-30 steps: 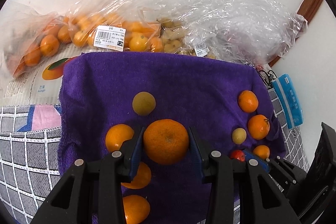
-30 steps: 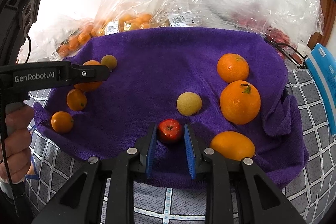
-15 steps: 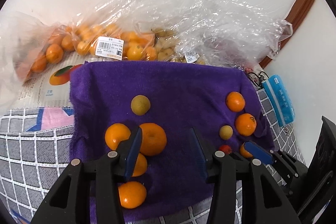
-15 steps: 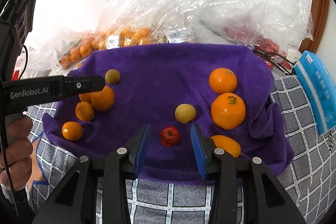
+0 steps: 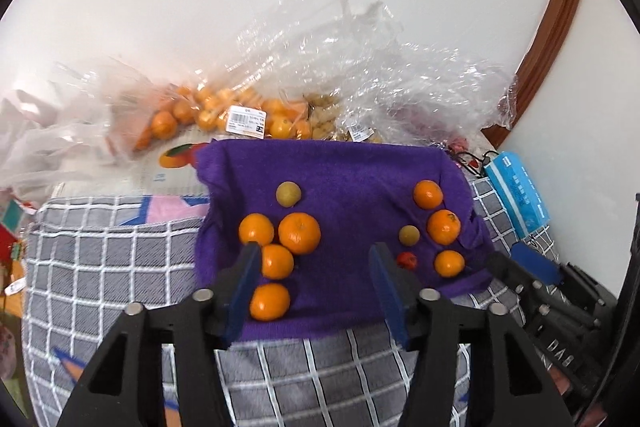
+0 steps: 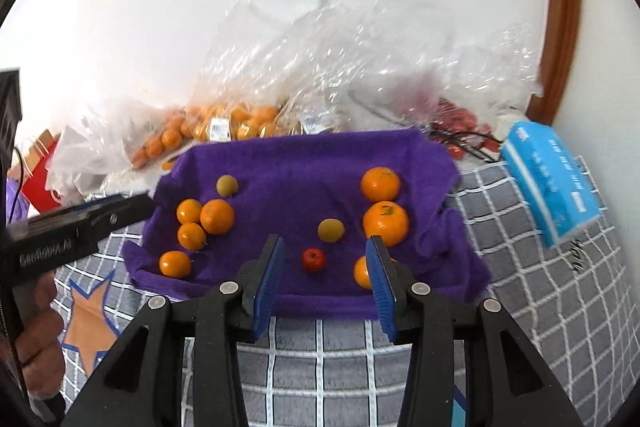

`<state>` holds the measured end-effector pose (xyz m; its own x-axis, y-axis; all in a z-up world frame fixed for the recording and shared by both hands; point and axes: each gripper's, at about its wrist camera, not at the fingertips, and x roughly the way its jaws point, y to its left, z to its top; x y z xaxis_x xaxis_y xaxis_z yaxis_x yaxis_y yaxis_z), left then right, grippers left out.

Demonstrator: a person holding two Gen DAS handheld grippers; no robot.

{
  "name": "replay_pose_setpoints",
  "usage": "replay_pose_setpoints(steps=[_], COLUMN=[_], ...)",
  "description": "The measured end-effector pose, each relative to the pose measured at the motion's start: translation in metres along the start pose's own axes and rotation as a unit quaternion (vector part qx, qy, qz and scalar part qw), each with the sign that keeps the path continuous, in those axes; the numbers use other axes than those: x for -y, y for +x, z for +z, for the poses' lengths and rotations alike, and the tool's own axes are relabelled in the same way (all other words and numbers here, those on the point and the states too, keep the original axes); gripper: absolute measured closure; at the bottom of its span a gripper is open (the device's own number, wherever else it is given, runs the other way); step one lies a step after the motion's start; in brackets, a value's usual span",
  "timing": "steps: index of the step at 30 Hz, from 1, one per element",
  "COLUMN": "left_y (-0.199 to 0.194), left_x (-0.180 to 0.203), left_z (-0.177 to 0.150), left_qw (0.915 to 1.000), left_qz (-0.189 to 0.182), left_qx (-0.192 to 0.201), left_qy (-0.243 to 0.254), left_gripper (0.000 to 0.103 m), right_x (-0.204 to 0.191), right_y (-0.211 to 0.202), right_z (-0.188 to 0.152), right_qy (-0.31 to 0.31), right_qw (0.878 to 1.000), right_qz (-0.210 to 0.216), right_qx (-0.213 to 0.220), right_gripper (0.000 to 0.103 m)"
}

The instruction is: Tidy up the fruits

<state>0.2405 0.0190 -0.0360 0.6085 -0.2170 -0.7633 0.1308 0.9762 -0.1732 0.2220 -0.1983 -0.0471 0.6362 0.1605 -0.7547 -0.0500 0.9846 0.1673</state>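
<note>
A purple towel (image 5: 344, 171) (image 6: 304, 163) lies on a grey checked cloth. On its left side lie several oranges, the biggest (image 5: 299, 233) (image 6: 217, 216) among them, with a yellow-green fruit (image 5: 288, 193) (image 6: 227, 185) behind. On its right lie three oranges (image 5: 443, 227) (image 6: 385, 223), a yellow-green fruit (image 5: 409, 235) (image 6: 331, 230) and a small red fruit (image 5: 407, 260) (image 6: 313, 259). My left gripper (image 5: 312, 255) is open and empty, pulled back above the towel's near edge. My right gripper (image 6: 326, 247) is open and empty, back from the red fruit.
Clear plastic bags of oranges (image 5: 240, 115) (image 6: 224, 123) and other fruit are piled against the wall behind the towel. A blue tissue pack (image 5: 520, 193) (image 6: 552, 179) lies at the right. The grey checked cloth (image 5: 112, 267) (image 6: 540, 287) covers the surface around.
My left gripper let go of the big orange and my right let go of the red fruit. Both opened wide and pulled back and up from the towel.
</note>
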Motion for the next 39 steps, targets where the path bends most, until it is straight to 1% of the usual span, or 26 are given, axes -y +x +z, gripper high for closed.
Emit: replay_pose_setpoints(steps=[2, 3, 5, 7, 11, 12, 13, 14, 17, 19, 21, 23, 28, 30, 39], left_y=[-0.015, -0.023, -0.039, -0.056, -0.088, -0.094, -0.102, -0.108, -0.124, -0.133, -0.141, -0.148, -0.164, -0.17, -0.181], left_x=[0.007, 0.01, 0.015, 0.019, 0.027, 0.03, 0.032, 0.034, 0.041, 0.043, 0.044, 0.045, 0.046, 0.046, 0.048], left_z=[-0.007, -0.01, -0.018, -0.026, -0.044, -0.047, -0.053, -0.057, -0.07, -0.079, -0.086, -0.093, -0.106, -0.11, -0.118], left_qw=[0.9999, 0.9998, 0.9994, 0.9988, 0.9973, 0.9969, 0.9962, 0.9958, 0.9945, 0.9938, 0.9933, 0.9926, 0.9913, 0.9903, 0.9898], left_qz=[0.007, 0.011, 0.017, 0.021, 0.024, 0.026, 0.029, 0.031, 0.036, 0.037, 0.042, 0.046, 0.049, 0.056, 0.056], left_qx=[0.01, 0.014, 0.028, 0.042, 0.067, 0.072, 0.08, 0.084, 0.095, 0.102, 0.106, 0.111, 0.122, 0.127, 0.131], left_qy=[0.007, 0.01, 0.013, 0.016, 0.016, 0.017, 0.019, 0.021, 0.025, 0.02, 0.018, 0.016, 0.005, 0.003, 0.003], left_gripper=[0.042, 0.037, 0.034, 0.029, 0.024, 0.022, 0.02, 0.02, 0.019, 0.019, 0.018, 0.018, 0.018, 0.018, 0.017], right_x=[0.001, 0.001, 0.002, 0.002, 0.0, 0.001, 0.001, 0.0, -0.002, -0.003, -0.002, -0.001, 0.003, 0.005, 0.006], right_y=[-0.017, -0.026, -0.045, -0.061, -0.089, -0.095, -0.101, -0.109, -0.126, -0.137, -0.144, -0.153, -0.17, -0.175, -0.188], right_z=[-0.001, -0.002, -0.005, -0.009, -0.02, -0.023, -0.027, -0.032, -0.045, -0.054, -0.06, -0.067, -0.078, -0.08, -0.088], right_qy=[0.002, 0.003, 0.005, 0.005, 0.0, 0.001, 0.001, -0.001, -0.011, -0.015, -0.014, -0.014, -0.011, -0.008, -0.008], right_qw=[1.0, 1.0, 1.0, 0.999, 0.999, 0.999, 0.999, 0.999, 0.997, 0.996, 0.996, 0.996, 0.994, 0.994, 0.994], right_qz=[-0.006, -0.007, -0.007, -0.006, -0.011, -0.014, -0.015, -0.018, -0.03, -0.035, -0.038, -0.038, -0.043, -0.04, -0.043], right_qx=[0.01, 0.014, 0.023, 0.032, 0.04, 0.041, 0.044, 0.049, 0.068, 0.077, 0.081, 0.086, 0.095, 0.097, 0.101], right_gripper=[0.057, 0.057, 0.054, 0.052, 0.047, 0.045, 0.037, 0.033, 0.017, 0.013, 0.012, 0.008, 0.004, 0.004, 0.004])
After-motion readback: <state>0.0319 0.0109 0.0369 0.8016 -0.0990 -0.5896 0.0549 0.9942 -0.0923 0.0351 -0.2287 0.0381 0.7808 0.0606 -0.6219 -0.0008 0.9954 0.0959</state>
